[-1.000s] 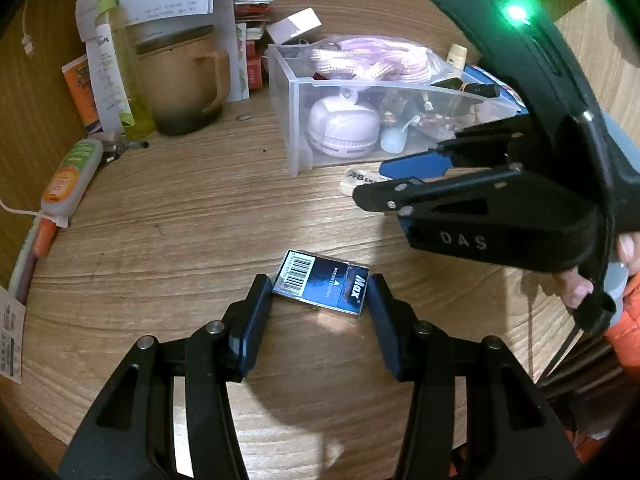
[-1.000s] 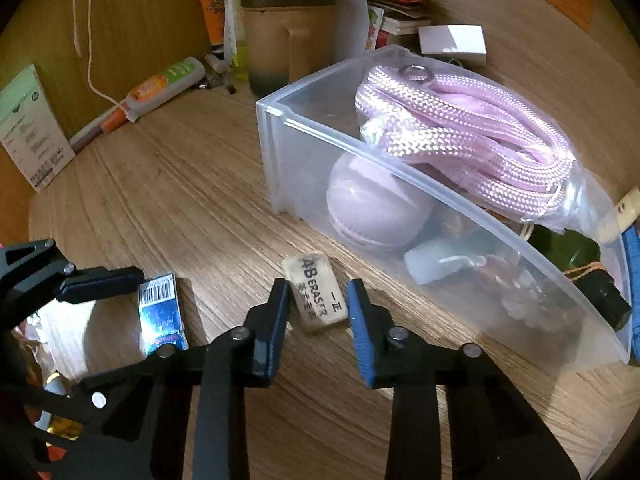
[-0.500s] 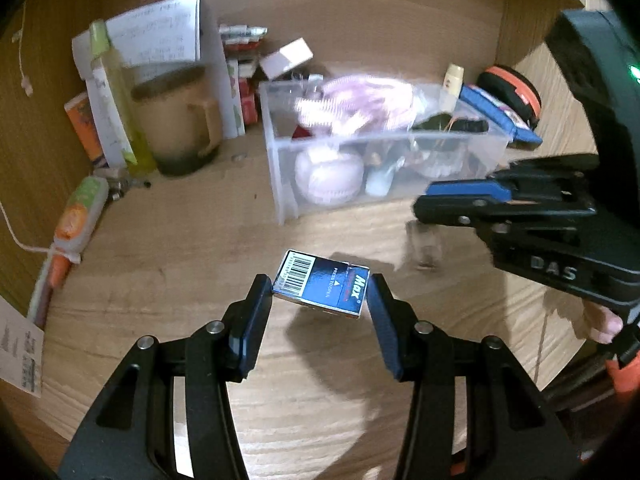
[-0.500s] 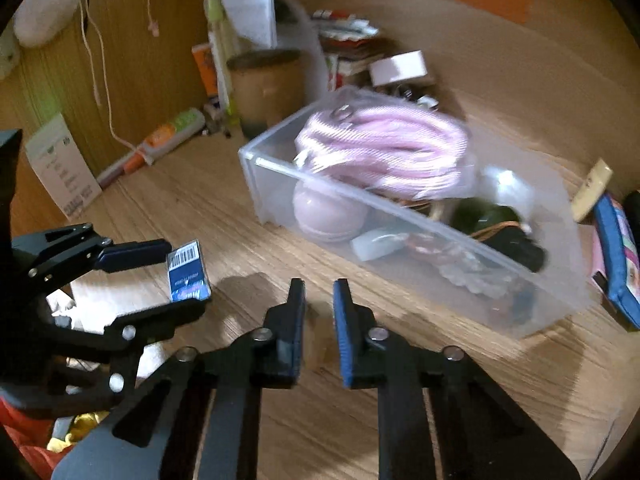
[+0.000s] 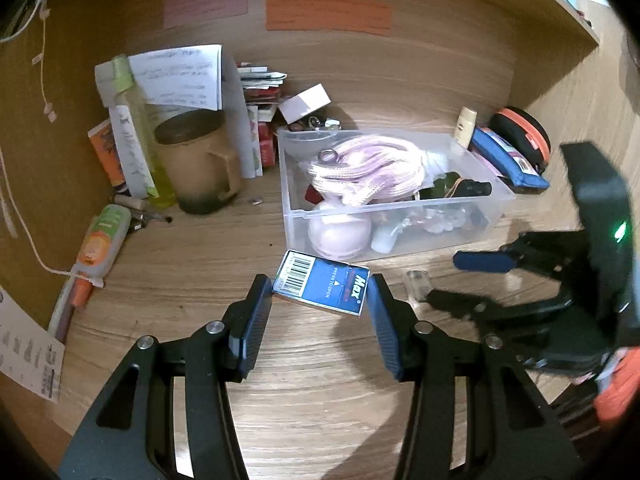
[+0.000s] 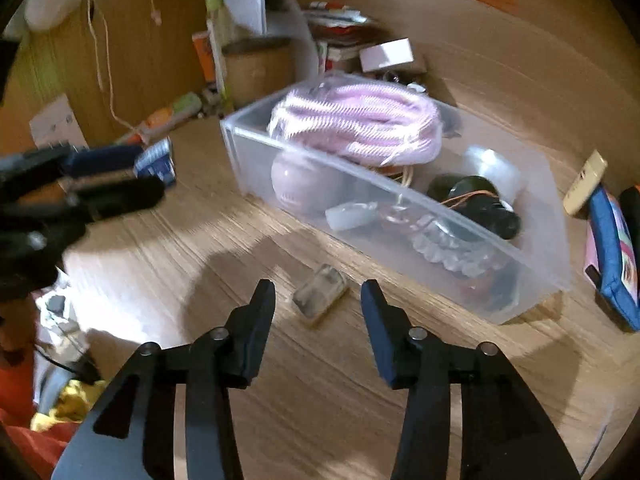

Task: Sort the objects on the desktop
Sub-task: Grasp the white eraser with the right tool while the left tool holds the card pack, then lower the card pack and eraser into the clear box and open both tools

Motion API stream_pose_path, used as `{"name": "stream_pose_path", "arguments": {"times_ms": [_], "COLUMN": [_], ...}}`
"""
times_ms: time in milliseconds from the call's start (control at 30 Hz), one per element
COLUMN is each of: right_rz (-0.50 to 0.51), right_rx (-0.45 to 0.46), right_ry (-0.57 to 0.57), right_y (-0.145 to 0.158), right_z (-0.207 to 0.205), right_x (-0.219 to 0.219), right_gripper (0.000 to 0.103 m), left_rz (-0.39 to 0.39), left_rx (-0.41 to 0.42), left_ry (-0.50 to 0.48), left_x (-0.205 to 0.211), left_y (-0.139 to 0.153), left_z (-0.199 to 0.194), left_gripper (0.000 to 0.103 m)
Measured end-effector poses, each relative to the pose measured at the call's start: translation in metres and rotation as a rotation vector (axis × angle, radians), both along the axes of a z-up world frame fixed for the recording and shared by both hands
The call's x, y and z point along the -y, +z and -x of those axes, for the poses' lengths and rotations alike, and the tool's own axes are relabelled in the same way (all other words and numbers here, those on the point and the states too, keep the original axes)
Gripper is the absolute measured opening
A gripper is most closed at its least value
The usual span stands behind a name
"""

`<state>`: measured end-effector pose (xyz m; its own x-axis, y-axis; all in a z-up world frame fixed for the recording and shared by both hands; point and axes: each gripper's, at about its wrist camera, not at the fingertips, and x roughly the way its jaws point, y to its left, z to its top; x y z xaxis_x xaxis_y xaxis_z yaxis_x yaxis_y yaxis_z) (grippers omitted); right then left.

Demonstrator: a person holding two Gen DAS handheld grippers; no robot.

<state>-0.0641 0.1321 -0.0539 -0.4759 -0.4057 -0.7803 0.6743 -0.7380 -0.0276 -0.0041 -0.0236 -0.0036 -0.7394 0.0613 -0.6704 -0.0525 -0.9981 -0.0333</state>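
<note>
My left gripper (image 5: 320,292) is shut on a small blue Max staples box (image 5: 322,282) and holds it above the wooden desk, in front of the clear plastic bin (image 5: 384,246). My right gripper (image 6: 318,294) is open and empty. A white eraser (image 6: 320,294) lies on the desk just ahead of and between its jaws, not touching them; it also shows blurred in the left wrist view (image 5: 418,284). The bin (image 6: 400,196) holds a pink rope (image 6: 356,116), a lilac round case (image 6: 296,178) and small items.
A brown mug (image 5: 196,162), a yellow bottle (image 5: 140,132), papers and small boxes stand at the back left. A tube (image 5: 102,240) lies by the left wall. A blue pouch (image 5: 506,158) and an orange-rimmed case (image 5: 522,138) sit right of the bin.
My right gripper was shut on the eraser and lifted it; now it is open and the eraser lies on the desk. My left gripper has risen with the blue box.
</note>
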Motion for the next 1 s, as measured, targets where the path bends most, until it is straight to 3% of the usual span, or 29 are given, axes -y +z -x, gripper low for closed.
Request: {"name": "stream_pose_path", "arguments": {"times_ms": [300, 433, 633, 1000], "right_rz": [-0.061, -0.035, -0.014, 0.117], "right_rx": [0.057, 0.074, 0.081, -0.017], "right_ry": [0.0, 0.017, 0.005, -0.079], "right_y": [-0.025, -0.025, -0.025, 0.022], "right_z": [0.014, 0.014, 0.011, -0.004], "right_x": [0.02, 0.023, 0.021, -0.027], "right_gripper": [0.041, 0.022, 0.021, 0.022], "left_rz": [-0.007, -0.015, -0.043, -0.037], "left_rx": [0.042, 0.04, 0.033, -0.001], "left_ry": [-0.011, -0.014, -0.025, -0.054], "left_x": [0.0, -0.001, -0.003, -0.023], "left_y": [-0.014, -0.015, -0.013, 0.005], "left_z": [0.014, 0.018, 0.018, 0.016], "left_gripper": [0.049, 0.049, 0.049, 0.049]}}
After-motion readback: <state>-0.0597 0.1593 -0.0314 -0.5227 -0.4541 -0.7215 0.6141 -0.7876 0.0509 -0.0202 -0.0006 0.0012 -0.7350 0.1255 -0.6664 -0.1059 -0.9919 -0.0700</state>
